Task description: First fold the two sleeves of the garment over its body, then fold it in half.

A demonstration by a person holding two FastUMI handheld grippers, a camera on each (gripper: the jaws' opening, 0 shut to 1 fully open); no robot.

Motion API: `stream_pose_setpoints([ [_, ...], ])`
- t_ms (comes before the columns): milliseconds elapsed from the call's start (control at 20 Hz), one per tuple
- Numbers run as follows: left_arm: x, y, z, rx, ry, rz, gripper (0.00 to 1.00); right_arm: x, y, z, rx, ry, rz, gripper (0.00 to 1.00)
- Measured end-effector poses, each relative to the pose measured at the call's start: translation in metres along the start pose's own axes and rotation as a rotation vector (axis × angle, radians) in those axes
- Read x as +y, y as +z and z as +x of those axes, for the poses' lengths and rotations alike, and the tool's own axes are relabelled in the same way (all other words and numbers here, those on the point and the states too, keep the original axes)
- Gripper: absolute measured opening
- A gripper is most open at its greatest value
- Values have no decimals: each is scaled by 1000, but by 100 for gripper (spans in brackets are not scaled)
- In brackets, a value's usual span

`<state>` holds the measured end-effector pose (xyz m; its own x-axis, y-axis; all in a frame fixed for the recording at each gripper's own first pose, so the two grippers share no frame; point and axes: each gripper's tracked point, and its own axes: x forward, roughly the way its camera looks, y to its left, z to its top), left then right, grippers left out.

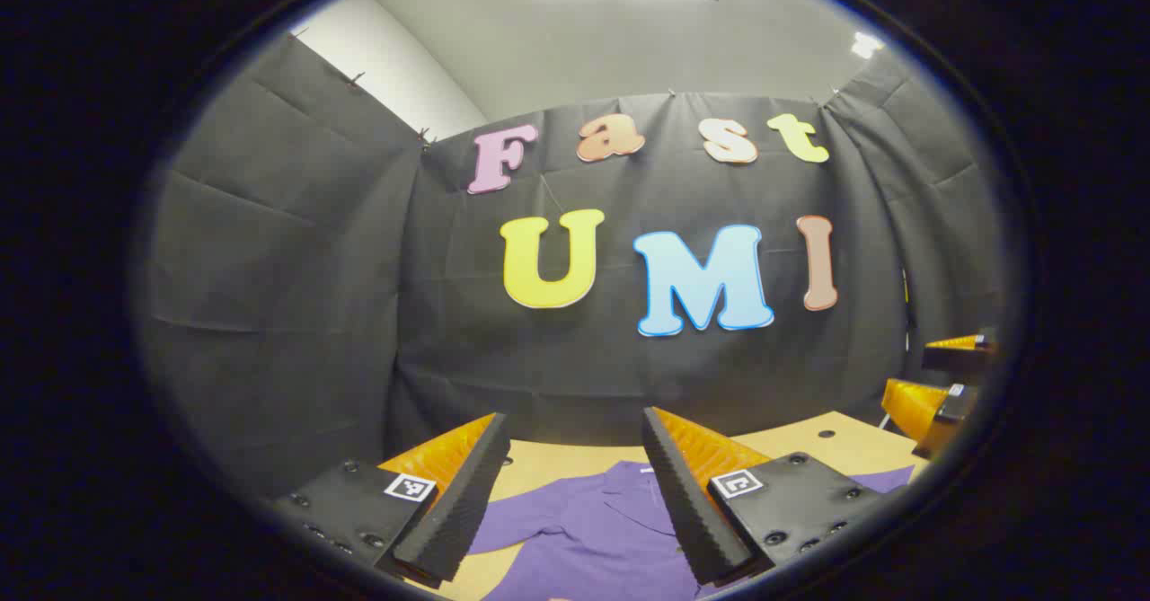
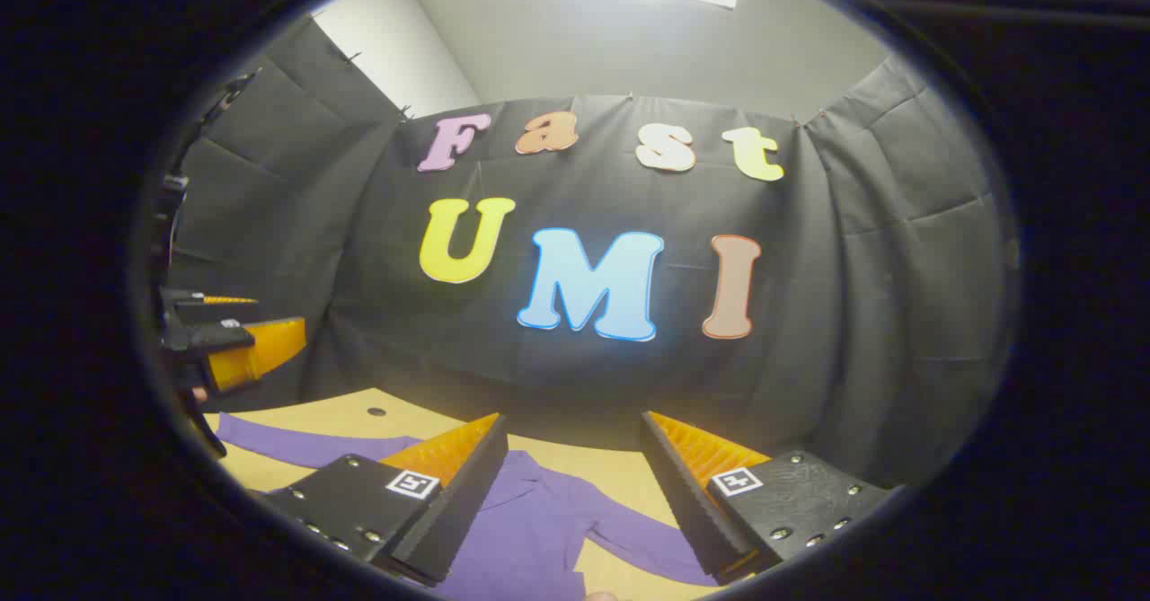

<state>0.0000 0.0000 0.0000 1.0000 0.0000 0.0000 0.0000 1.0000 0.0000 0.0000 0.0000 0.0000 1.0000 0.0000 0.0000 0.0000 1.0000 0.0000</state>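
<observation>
A purple garment [image 1: 593,538] lies spread flat on a light wooden tabletop [image 1: 835,444] inside a booth with a dark cloth wall [image 1: 296,313], its collar toward the far wall and both sleeves still stretched outward, so no fold looks made yet. The left gripper [image 1: 575,493] is raised above the garment with its two fingers well apart and nothing between them. The right gripper [image 2: 575,493] is likewise raised over the cloth, its fingers spread wide and empty. The step in hand seems to be the first sleeve fold. To do it well, each gripper should probably come down near the end of the sleeve on its own side, pinch only the top layer of fabric at the cuff, lift just enough to clear the tabletop, and carry the sleeve across the chest so that it lies flat and straight; dragging could bunch the body. The left gripper view shows the collar and the left sleeve [image 1: 512,534] running out beside its own finger, and it catches the right gripper at the far right edge. The right gripper view gives more of the spread: the right sleeve [image 2: 638,543] angling down toward its fingers, the other sleeve stretched long toward the left edge, and the left gripper held in a hand there.
</observation>
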Motion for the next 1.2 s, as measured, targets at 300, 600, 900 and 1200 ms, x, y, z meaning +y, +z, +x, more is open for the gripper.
stream_pose_setpoints([
  [300, 4, -10, 35, 15, -40, 21, 94, 6, -7, 16, 53, -28, 33, 95],
  [600, -3, -20, 59, 47, -146, 12, 94, -13, -9, 22, 107, -168, 53, 94],
  [900, -4, -30, 68, 74, -179, 0, 94, -27, -12, 19, 127, -251, 74, 94],
  [1200, 3, -35, 71, 75, -162, 6, 94, -52, -39, 14, 198, -331, 49, 94],
])
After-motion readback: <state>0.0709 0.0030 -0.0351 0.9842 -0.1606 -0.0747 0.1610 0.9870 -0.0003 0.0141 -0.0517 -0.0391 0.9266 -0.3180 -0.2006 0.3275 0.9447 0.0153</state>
